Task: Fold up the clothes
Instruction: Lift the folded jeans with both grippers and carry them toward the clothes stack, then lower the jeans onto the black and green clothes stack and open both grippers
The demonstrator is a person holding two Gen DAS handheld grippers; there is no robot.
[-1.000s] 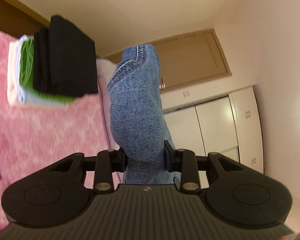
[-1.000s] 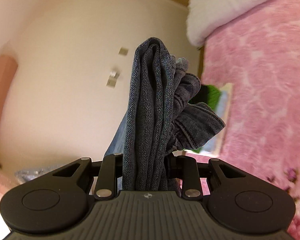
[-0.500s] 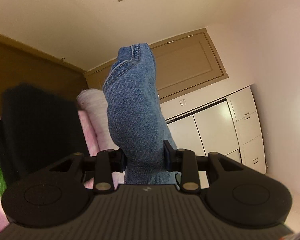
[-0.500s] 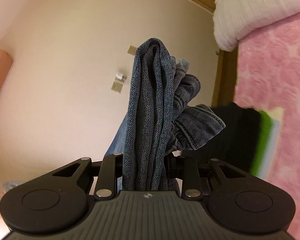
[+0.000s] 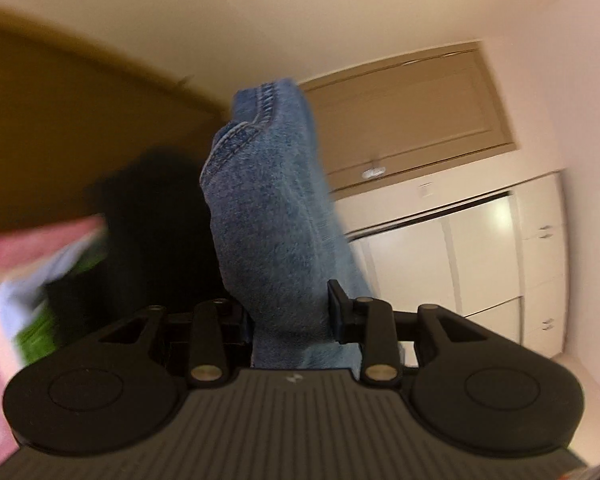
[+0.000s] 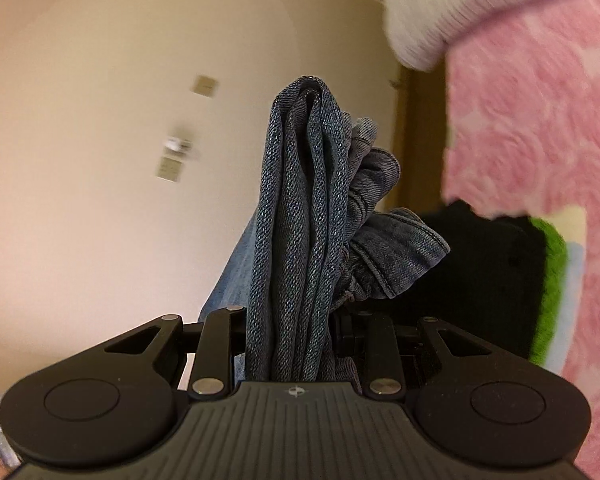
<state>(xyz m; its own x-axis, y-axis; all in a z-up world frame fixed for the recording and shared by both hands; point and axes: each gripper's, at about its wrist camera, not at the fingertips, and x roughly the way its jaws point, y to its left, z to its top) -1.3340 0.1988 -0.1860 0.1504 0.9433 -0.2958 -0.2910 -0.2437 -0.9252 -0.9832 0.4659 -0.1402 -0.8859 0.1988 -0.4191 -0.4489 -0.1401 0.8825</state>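
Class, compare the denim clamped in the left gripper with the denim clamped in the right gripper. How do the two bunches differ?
The left gripper holds lighter, mid-blue denim, one smooth fold with a stitched seam on top. The right gripper holds darker, grey-blue denim, several narrow layers with a crumpled hem spilling sideways. Both stand upright, clamped between shut fingers.

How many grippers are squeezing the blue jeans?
2. The left gripper pinches the jeans in its own view, and the right gripper pinches a bunched part in its view.
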